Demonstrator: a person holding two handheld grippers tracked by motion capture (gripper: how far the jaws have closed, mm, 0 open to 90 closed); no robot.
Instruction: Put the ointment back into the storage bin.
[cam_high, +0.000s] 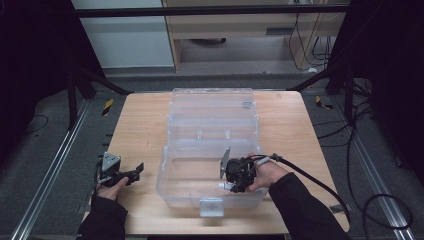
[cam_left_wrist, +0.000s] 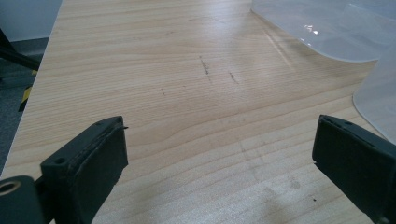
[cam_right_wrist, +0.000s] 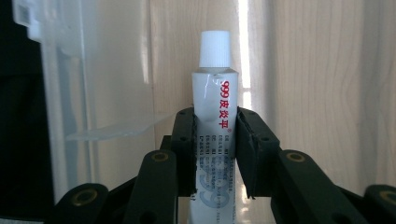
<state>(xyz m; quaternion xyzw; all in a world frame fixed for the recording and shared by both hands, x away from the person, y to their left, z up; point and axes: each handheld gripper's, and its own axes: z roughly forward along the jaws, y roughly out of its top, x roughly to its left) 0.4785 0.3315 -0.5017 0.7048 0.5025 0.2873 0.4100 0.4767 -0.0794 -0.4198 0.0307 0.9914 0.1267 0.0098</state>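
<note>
A white ointment tube (cam_right_wrist: 215, 107) with a ribbed white cap and red lettering sticks up between the pads of my right gripper (cam_right_wrist: 215, 135), which is shut on it. In the high view that right gripper (cam_high: 231, 186) reaches into the front compartment of a clear plastic box (cam_high: 210, 145), with the tube (cam_high: 226, 185) pointing left, low over the box floor. My left gripper (cam_high: 137, 171) rests on the wooden table (cam_high: 135, 130) left of the box. In the left gripper view its fingers (cam_left_wrist: 93, 158) stand wide apart with bare wood between them.
The clear box stands in the middle of the table with its lid (cam_high: 212, 102) folded back and a latch (cam_high: 211, 206) at the front. A corner of the box (cam_left_wrist: 327, 32) lies ahead of the left gripper. The floor around holds cables (cam_high: 350, 135) and black frame legs.
</note>
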